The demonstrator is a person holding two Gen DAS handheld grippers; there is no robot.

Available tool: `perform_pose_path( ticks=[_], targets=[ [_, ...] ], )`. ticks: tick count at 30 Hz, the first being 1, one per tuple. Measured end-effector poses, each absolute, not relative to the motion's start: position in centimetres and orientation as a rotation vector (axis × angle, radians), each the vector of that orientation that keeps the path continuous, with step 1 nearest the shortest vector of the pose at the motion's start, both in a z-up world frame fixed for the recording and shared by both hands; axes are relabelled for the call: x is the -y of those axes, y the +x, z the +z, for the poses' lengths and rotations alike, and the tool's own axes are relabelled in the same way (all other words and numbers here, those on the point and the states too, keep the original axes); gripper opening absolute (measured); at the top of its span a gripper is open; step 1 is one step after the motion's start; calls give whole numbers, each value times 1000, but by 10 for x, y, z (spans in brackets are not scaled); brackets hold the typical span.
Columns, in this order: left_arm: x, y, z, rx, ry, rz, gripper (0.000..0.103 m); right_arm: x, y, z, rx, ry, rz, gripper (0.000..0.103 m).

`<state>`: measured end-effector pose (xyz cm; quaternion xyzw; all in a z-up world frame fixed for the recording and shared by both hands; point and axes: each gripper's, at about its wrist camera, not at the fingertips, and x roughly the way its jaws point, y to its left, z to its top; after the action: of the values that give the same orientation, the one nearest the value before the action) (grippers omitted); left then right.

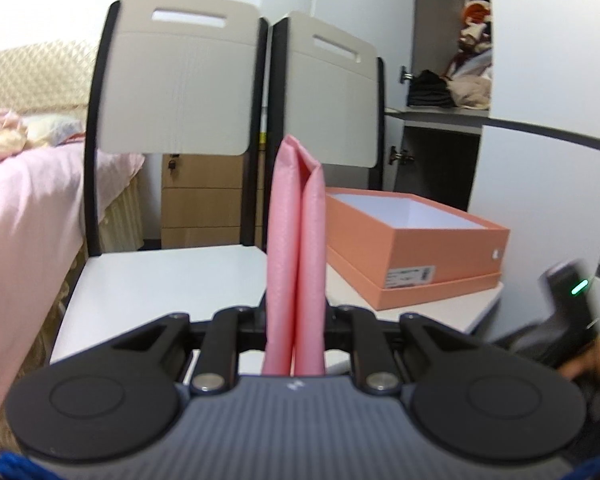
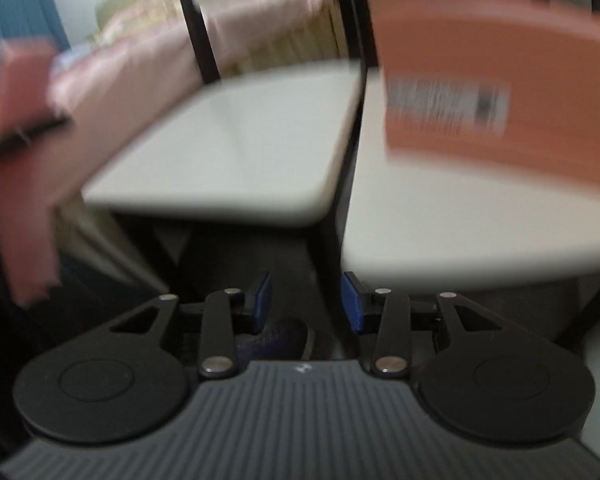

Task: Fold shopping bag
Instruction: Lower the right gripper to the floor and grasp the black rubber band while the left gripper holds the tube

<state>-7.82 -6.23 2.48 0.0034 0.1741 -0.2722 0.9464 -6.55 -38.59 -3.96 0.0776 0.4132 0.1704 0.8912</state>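
Observation:
The pink shopping bag (image 1: pixel 296 248) is folded into a narrow upright bundle. My left gripper (image 1: pixel 295 320) is shut on its lower part and holds it above the white chair seat (image 1: pixel 160 288). In the blurred right wrist view the bag (image 2: pixel 24 168) shows at the far left, held by the left gripper. My right gripper (image 2: pixel 306 304) is open and empty, low in front of the two chair seats, its blue pads (image 2: pixel 260 300) apart. It also shows at the right edge of the left wrist view (image 1: pixel 572 312).
Two white chairs stand side by side. An open orange shoebox (image 1: pixel 416 236) sits on the right chair seat (image 2: pixel 460 216), also in the right wrist view (image 2: pixel 500 80). A bed with pink sheets (image 1: pixel 24 208) is on the left. An open wardrobe (image 1: pixel 452 92) is behind.

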Motion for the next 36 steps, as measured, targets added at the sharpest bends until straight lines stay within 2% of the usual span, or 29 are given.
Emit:
perform_pose_path(
  ticks=[4, 9, 13, 17, 28, 33, 36],
  targets=[
    [64, -80, 18, -354, 21, -535, 20, 354, -53, -99, -1028, 174, 344, 42],
    [58, -64, -11, -423, 12, -511, 20, 322, -34, -177, -1133, 159, 302, 42],
    [43, -43, -26, -444, -26, -511, 20, 313, -14, -249, -1182, 158, 199, 51],
    [27, -27, -39, -483, -109, -521, 20, 312, -2, -302, -1267, 171, 132, 52],
    [12, -7, -48, -503, -191, -508, 22, 304, 3, -354, -1286, 49, 93, 48],
    [13, -1, -53, -517, -191, -503, 22, 300, 7, -369, -1296, 25, 100, 32],
    [14, 0, -54, -523, -189, -501, 22, 301, 5, -377, -1300, 39, 92, 28]
  ],
)
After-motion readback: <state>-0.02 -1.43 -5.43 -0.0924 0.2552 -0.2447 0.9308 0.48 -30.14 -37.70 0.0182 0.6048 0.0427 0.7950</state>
